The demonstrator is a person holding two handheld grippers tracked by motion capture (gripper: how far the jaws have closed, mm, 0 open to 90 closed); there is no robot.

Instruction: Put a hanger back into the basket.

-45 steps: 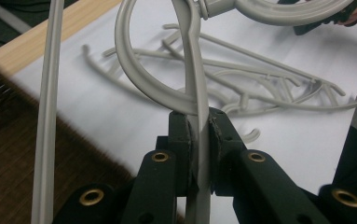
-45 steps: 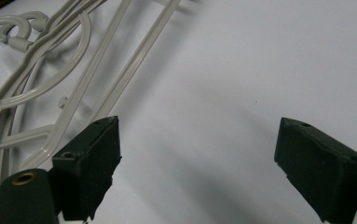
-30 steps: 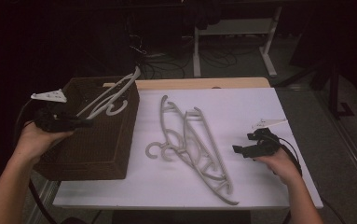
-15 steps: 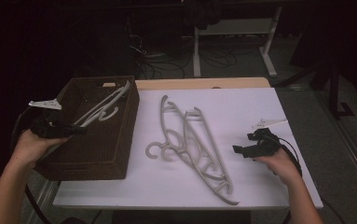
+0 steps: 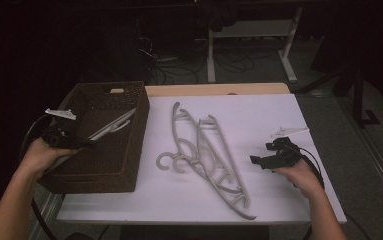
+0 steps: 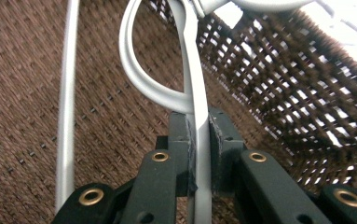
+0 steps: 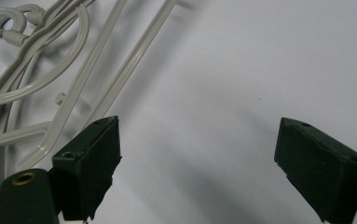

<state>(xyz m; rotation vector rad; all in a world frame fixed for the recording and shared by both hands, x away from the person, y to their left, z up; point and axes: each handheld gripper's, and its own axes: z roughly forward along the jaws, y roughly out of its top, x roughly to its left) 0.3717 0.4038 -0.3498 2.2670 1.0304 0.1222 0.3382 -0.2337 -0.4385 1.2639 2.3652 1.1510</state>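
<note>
My left gripper (image 6: 197, 140) is squeezed tight on a pale grey plastic hanger (image 6: 192, 84), down inside the brown woven basket (image 5: 129, 165) at the desk's left edge. My right gripper (image 7: 197, 163) is wide open, holding nothing, over the white desk (image 5: 259, 120) near its right edge, beside more grey hangers (image 5: 204, 155).

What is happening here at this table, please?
A person is putting clothes hangers into a brown woven basket. The left gripper is shut on one light grey hanger and holds it inside the basket, low over the bottom. The right gripper is open and rests on the white table, holding nothing. A small pile of hangers lies on the table between the basket and the right gripper, not yet moved.
</note>
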